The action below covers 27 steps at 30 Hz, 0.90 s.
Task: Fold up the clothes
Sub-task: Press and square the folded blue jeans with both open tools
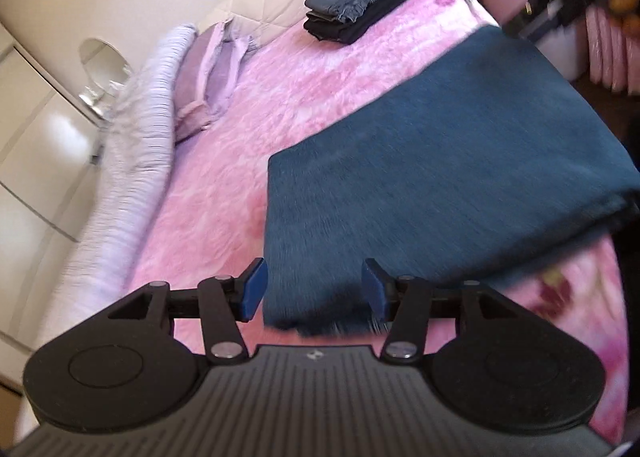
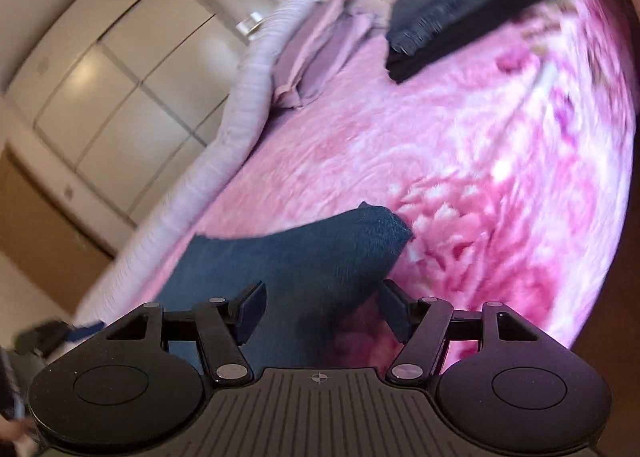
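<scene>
Both grippers, left gripper (image 1: 314,289) and right gripper (image 2: 320,311), stand spread, pinching nothing; pinch the teal towel's (image 1: 432,161) near corners evenly before folding.

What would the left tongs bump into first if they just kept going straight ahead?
Most likely the folded teal cloth. It lies on the pink blanket right in front of the open left tongs, with its near corner already between the blue pads. Depth is hard to judge, so they might skim above it.
</scene>
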Available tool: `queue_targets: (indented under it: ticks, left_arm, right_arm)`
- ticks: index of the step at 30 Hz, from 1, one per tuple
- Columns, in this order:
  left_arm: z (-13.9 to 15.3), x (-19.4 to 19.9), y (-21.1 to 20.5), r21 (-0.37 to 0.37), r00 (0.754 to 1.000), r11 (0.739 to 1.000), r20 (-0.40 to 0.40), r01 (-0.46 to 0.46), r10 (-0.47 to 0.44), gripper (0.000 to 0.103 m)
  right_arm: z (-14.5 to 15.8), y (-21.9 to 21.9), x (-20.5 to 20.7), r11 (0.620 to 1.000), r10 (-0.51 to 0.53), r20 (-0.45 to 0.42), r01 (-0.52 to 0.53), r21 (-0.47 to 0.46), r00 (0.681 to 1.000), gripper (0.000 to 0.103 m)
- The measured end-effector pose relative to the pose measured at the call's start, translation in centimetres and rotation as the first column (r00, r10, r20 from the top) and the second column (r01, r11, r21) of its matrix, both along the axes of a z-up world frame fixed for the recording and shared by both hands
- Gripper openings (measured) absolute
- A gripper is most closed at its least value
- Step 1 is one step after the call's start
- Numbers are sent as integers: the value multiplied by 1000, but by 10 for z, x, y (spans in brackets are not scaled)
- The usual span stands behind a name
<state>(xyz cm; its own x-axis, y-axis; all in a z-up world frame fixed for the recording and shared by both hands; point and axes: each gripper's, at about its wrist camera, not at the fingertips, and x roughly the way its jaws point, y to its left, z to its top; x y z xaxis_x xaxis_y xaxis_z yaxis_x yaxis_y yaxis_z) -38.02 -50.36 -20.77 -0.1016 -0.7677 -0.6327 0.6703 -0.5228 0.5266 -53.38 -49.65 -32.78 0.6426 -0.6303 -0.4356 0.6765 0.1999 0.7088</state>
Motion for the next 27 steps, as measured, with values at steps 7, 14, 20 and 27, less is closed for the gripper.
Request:
queue_targets:
  ticks: [7,14,20,27]
  left_arm:
    - [-26,37,-36,74,986,997,-163,-10,22,48]
    - [-37,34,-33,53,956,997,-285,-52,65,48]
    - [-36,40,-29,53,945,996,-317,-65,78,48]
    - [-22,38,-12,-1,952,996,-294,-84,80,39]
  right_arm:
    - [12,-47,16,1000,28,-22,-28,-4,999,17]
    - [31,-145,45,991,123,-218,-130,-20,968,22]
    - [48,-86,44,983,93,-375,-145,-114,922,39]
    - [69,83,69,860,214,-484,-398,-318,849,39]
